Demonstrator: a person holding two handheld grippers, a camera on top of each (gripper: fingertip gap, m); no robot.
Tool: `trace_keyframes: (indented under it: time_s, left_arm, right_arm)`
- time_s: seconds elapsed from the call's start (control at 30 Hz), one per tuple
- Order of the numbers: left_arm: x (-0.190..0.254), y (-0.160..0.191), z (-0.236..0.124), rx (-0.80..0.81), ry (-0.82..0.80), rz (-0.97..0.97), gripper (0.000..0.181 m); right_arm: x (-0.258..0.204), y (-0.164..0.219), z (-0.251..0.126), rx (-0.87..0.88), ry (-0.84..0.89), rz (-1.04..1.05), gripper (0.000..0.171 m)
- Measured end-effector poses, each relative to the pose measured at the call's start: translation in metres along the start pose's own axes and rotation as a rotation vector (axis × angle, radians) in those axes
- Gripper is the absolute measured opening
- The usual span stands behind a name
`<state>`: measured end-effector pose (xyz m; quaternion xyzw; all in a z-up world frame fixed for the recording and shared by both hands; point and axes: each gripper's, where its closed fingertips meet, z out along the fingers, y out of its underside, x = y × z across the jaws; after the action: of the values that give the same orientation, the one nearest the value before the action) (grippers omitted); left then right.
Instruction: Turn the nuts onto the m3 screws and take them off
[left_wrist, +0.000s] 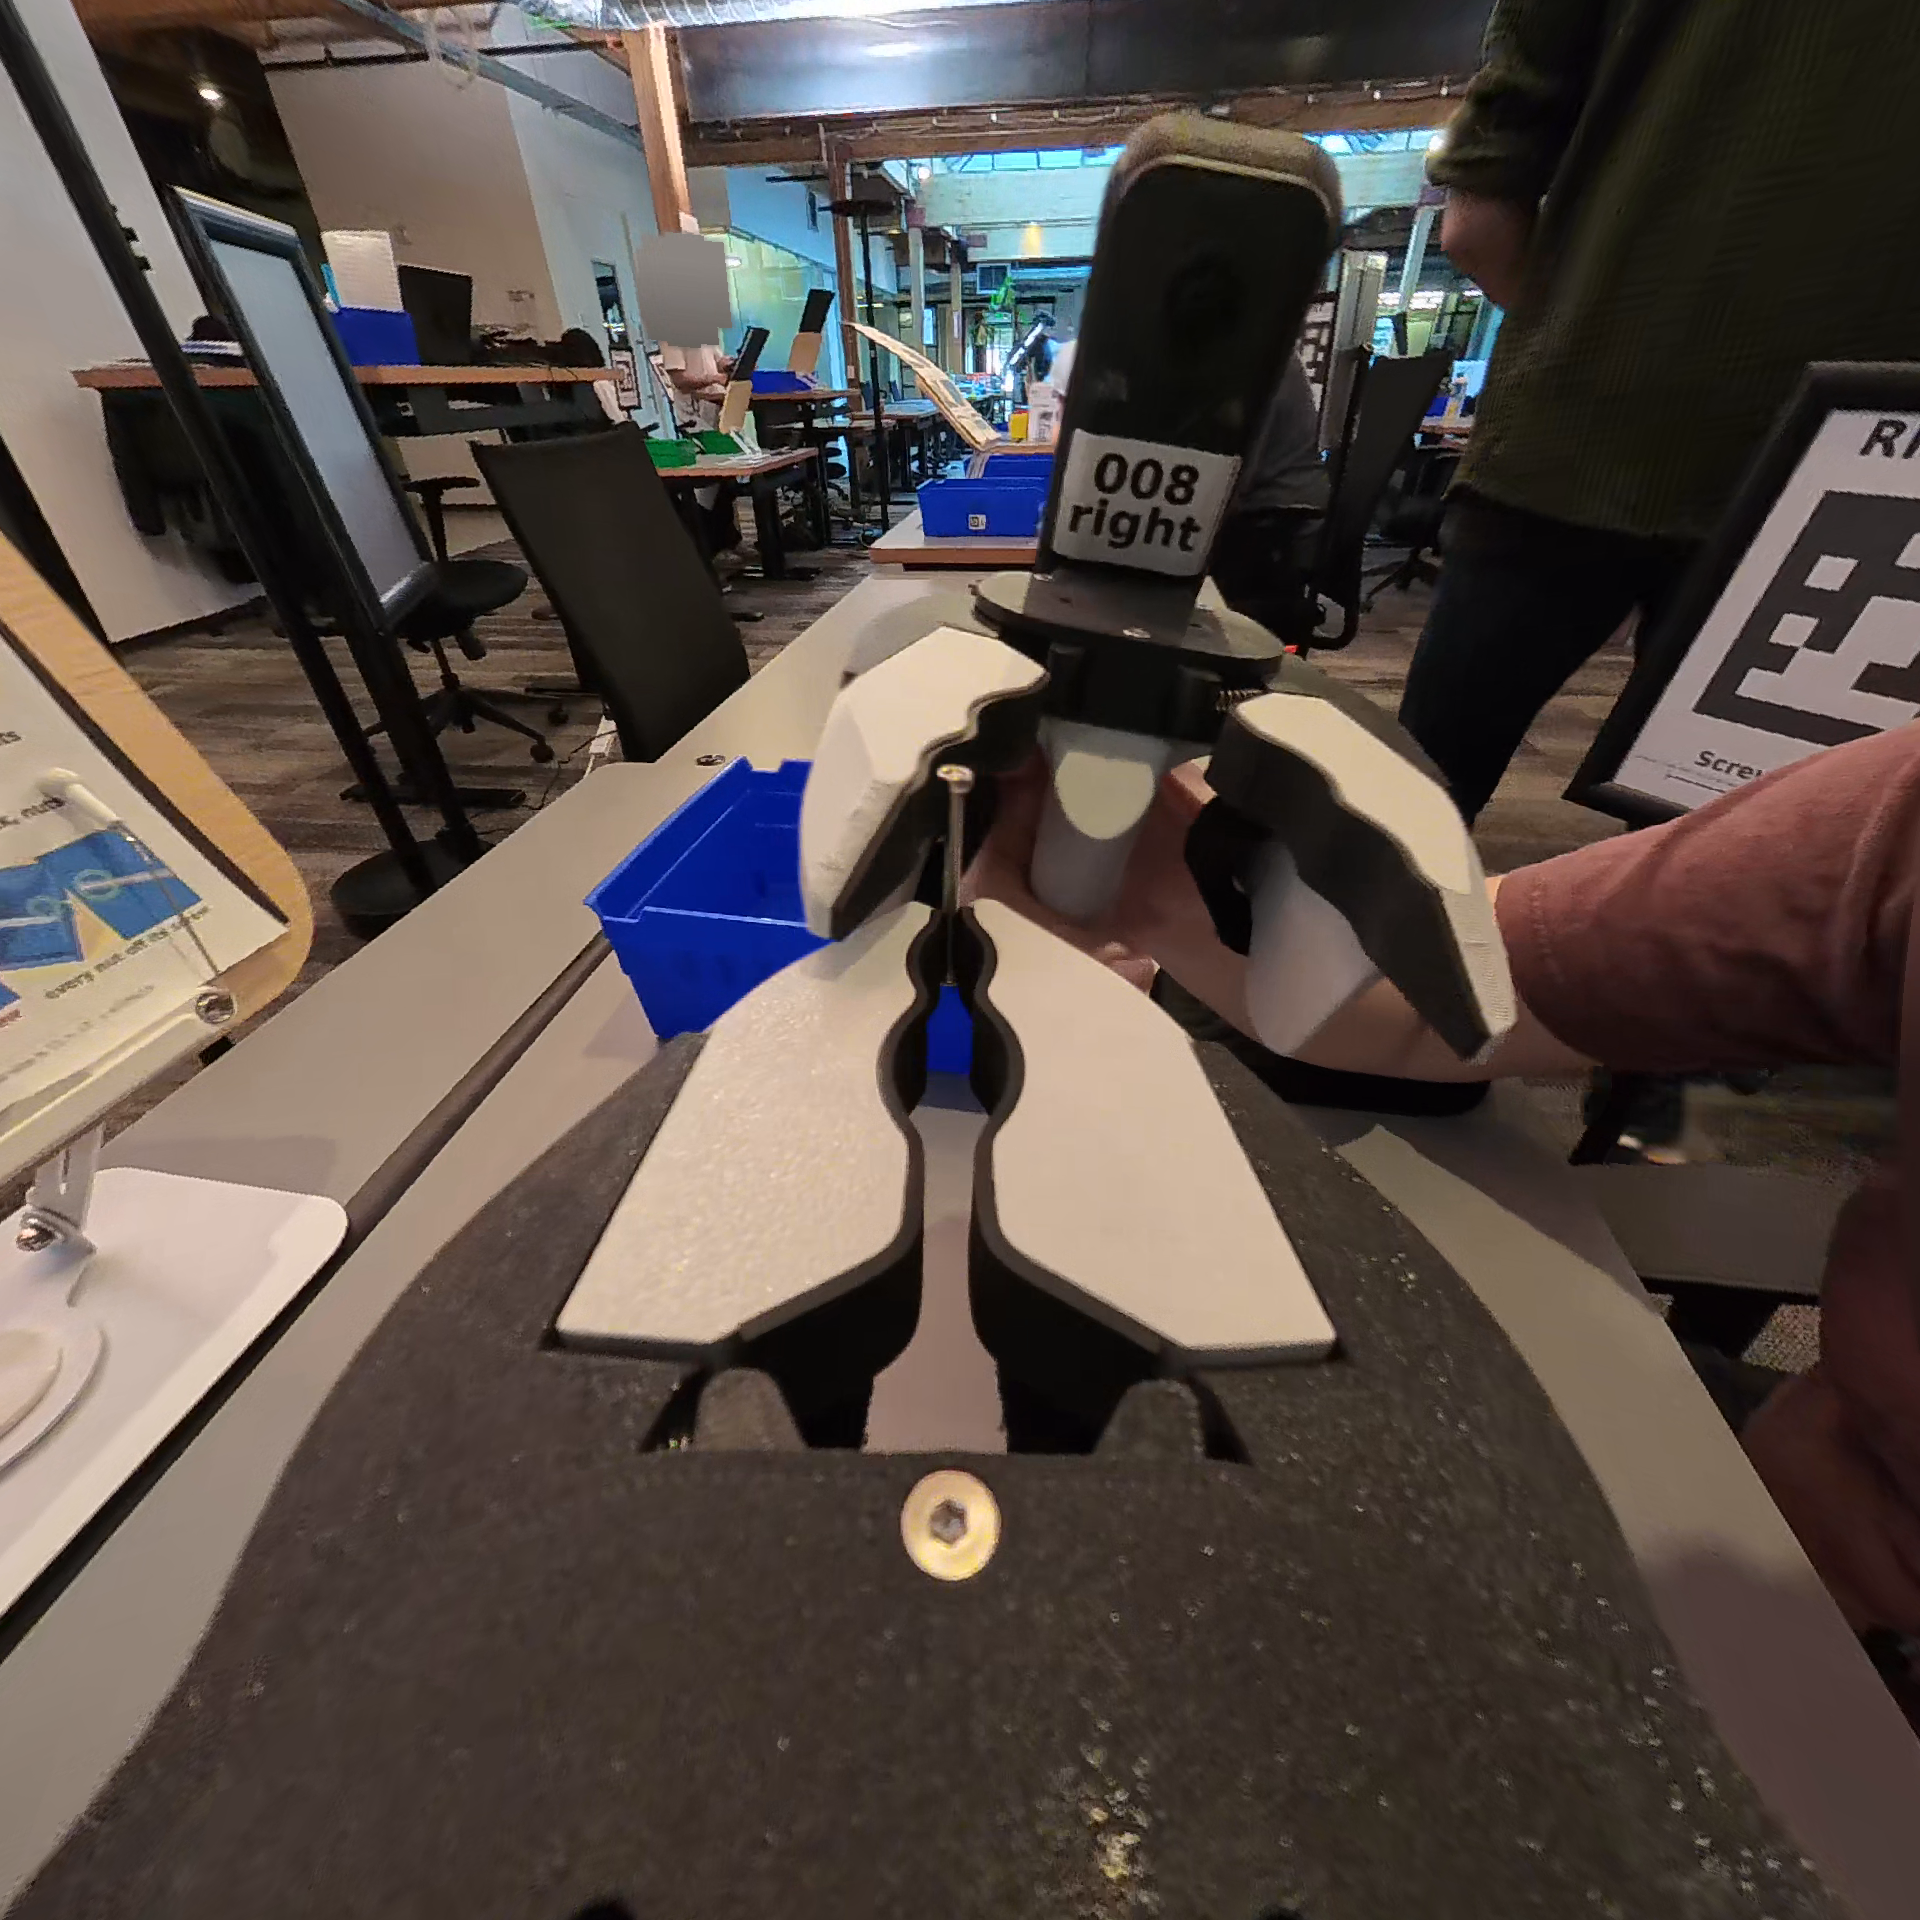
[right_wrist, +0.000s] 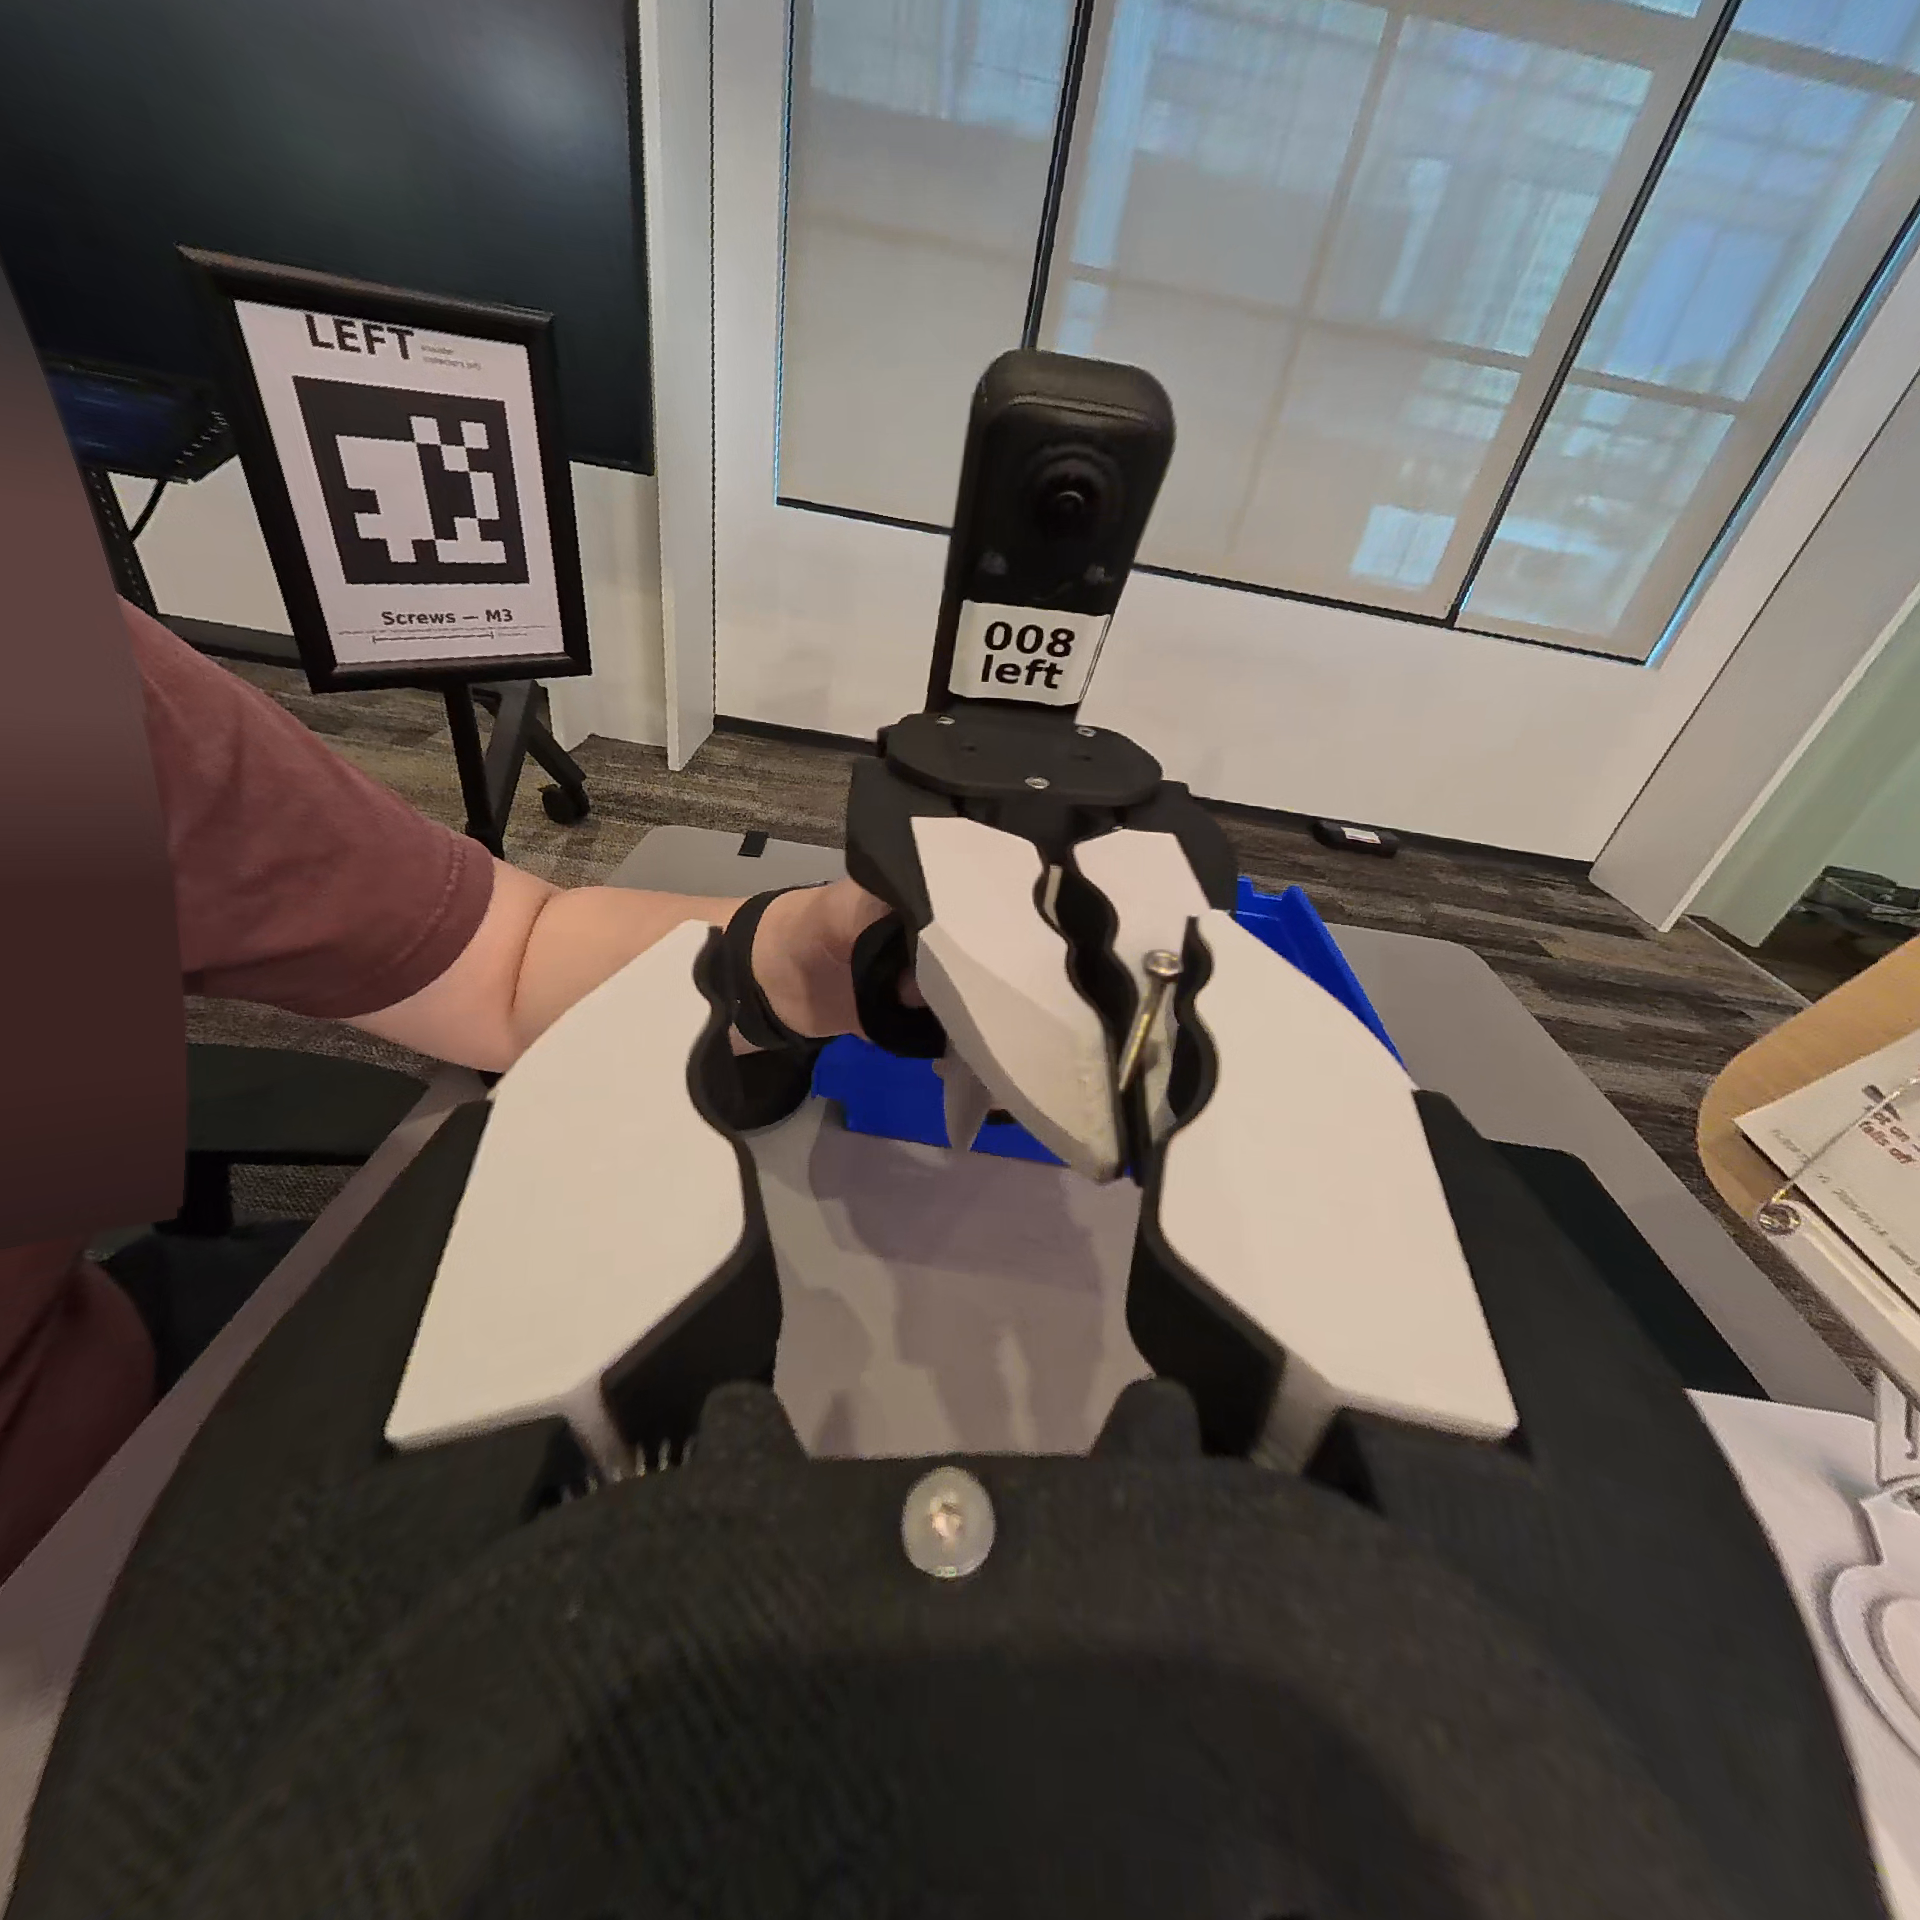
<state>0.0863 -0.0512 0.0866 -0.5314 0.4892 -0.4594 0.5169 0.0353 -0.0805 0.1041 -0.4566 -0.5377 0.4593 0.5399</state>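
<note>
1. The left gripper (left_wrist: 951, 961) is pinching the lower end of a screw (left_wrist: 953, 852) between the tips of its fingers (left_wrist: 790, 1143), which are pressed nearly together around the shank. The screw is standing roughly upright, head on top, held in the air above a blue bin (left_wrist: 707, 914) on the grey worktop (left_wrist: 436, 1091).

2. The right gripper (right_wrist: 945, 997) is facing the left one with its fingers (right_wrist: 1320, 1195) spread wide and gripping nothing. In its own view the screw (right_wrist: 1148, 1013) is sitting just inside its right-hand finger, tilted, with the left gripper (right_wrist: 1112, 1158) reaching in between the spread fingers.

3. I cannot make out a nut on the screw or in either gripper; if one is there, it is too small or hidden.

4. Judging by this, the step in hand is either a handover of the screw or lining it up for work on the nut, rather than actual turning.

5. The next move is calling for the right gripper to centre on the upper shank or head and close gently, while the left one is keeping its hold.

6. The risk is the thin screw tipping or slipping into the bin if the pinch loosens before the other grip is firm.
</note>
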Motion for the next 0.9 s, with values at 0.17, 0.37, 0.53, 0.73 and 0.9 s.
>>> trace_keyframes:
  time_s: [0.17, 0.37, 0.53, 0.73, 0.9]
  left_arm:
    - [-0.010, -0.004, -0.007, 0.020, -0.035, -0.022, 0.002]
    - [-0.012, -0.009, -0.013, 0.054, -0.019, -0.047, 0.001]
    - [0.007, 0.000, 0.006, 0.022, 0.038, -0.029, 0.002]
    - [0.012, 0.006, 0.014, 0.020, 0.064, -0.053, 0.002]
    - [0.004, 0.002, 0.008, 0.048, 0.041, -0.070, 0.002]
  right_arm:
    - [0.005, -0.001, -0.003, -0.006, 0.041, -0.030, 0.088]
    - [0.012, -0.006, -0.009, 0.013, 0.072, -0.026, 0.085]
    - [0.008, -0.005, -0.002, 0.049, 0.057, -0.001, 0.097]
    - [-0.009, -0.004, 0.010, 0.070, -0.011, -0.003, 0.105]
    - [-0.007, -0.005, 0.009, 0.074, -0.002, 0.008, 0.110]
